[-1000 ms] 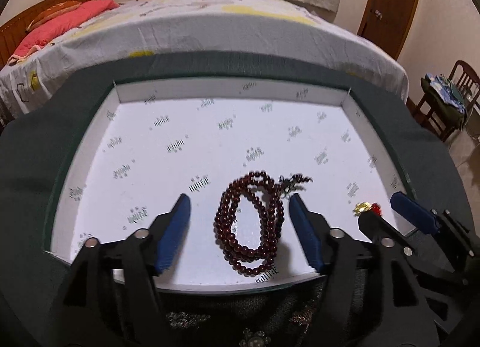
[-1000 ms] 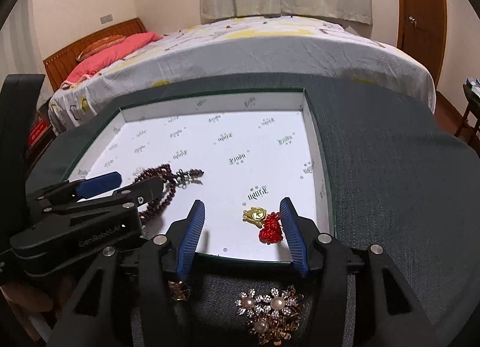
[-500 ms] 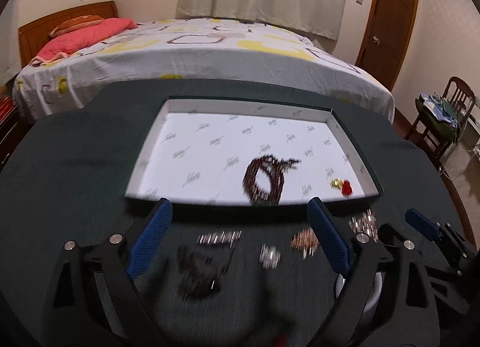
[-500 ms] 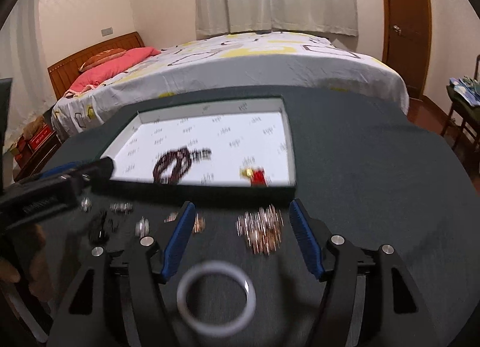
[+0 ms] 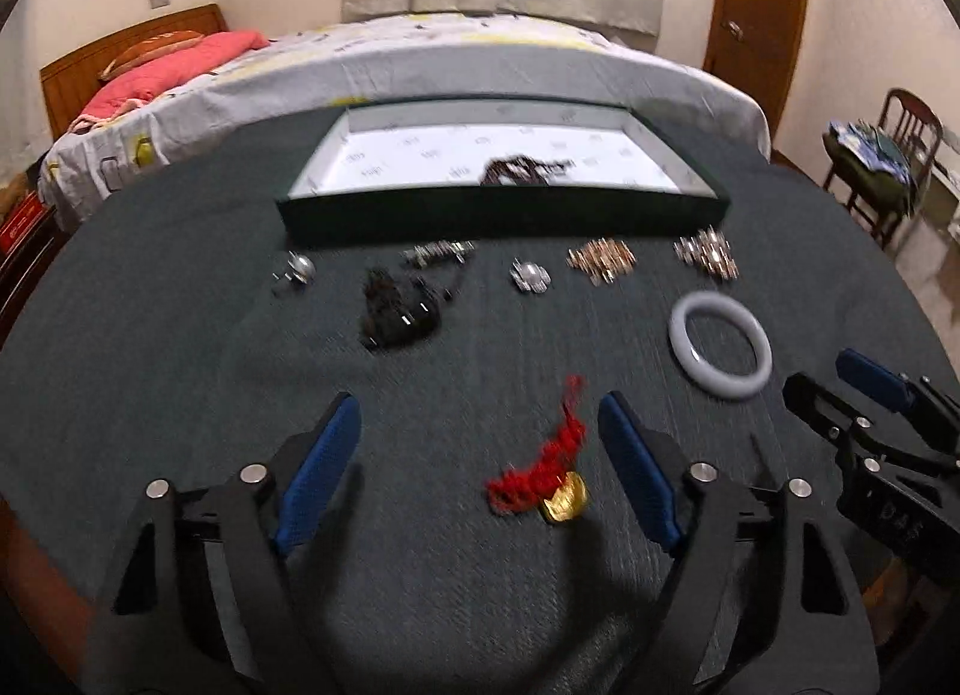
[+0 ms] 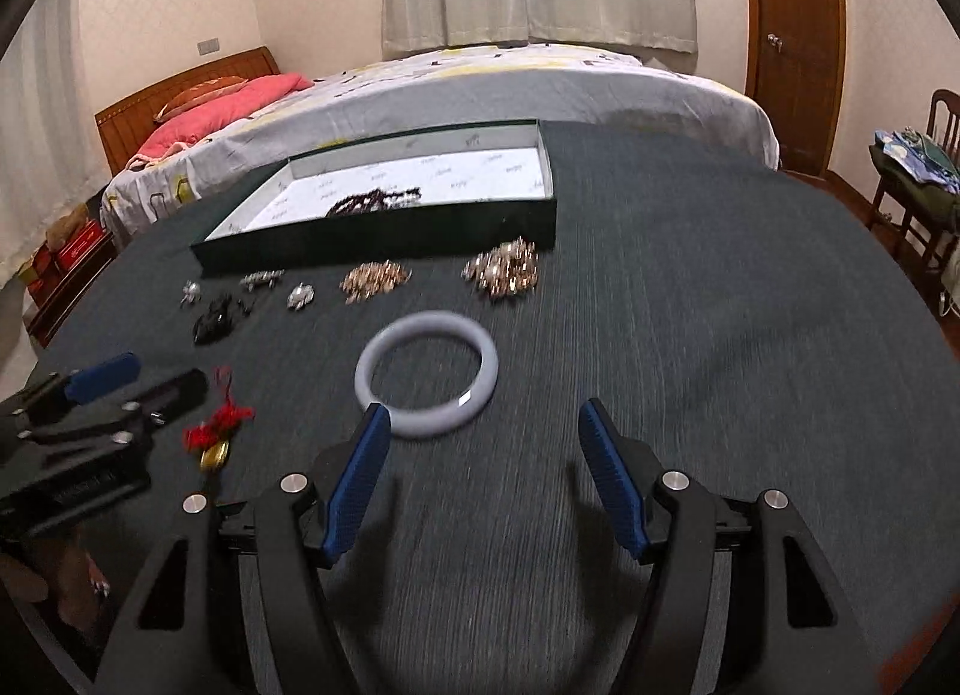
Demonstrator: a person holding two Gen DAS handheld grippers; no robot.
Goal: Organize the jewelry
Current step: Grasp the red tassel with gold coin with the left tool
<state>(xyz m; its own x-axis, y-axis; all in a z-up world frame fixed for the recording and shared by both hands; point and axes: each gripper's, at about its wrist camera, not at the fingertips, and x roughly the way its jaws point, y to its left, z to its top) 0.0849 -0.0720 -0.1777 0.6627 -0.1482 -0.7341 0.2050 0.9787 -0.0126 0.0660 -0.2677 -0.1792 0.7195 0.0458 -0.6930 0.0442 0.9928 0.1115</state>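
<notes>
A dark green box (image 5: 504,212) with a white lining holds a dark red bead bracelet (image 5: 519,170); both also show in the right wrist view (image 6: 384,251), (image 6: 366,200). My left gripper (image 5: 480,455) is open and empty, with a red tassel and gold charm (image 5: 549,470) on the cloth between its fingers. My right gripper (image 6: 483,467) is open and empty, just short of a pale grey bangle (image 6: 426,380). A row of brooches (image 5: 600,263) lies in front of the box.
The round table has a dark cloth (image 6: 690,335). A black ornament (image 5: 396,308) and small silver pieces (image 5: 294,272) lie at the left. A bed (image 5: 420,59) stands behind the table, a chair (image 5: 882,167) at the right.
Both grippers have pulled back from the box toward the table's near side. The loose jewelry, bangle and red tassel on the cloth have come into view. The bead bracelet stays in the box.
</notes>
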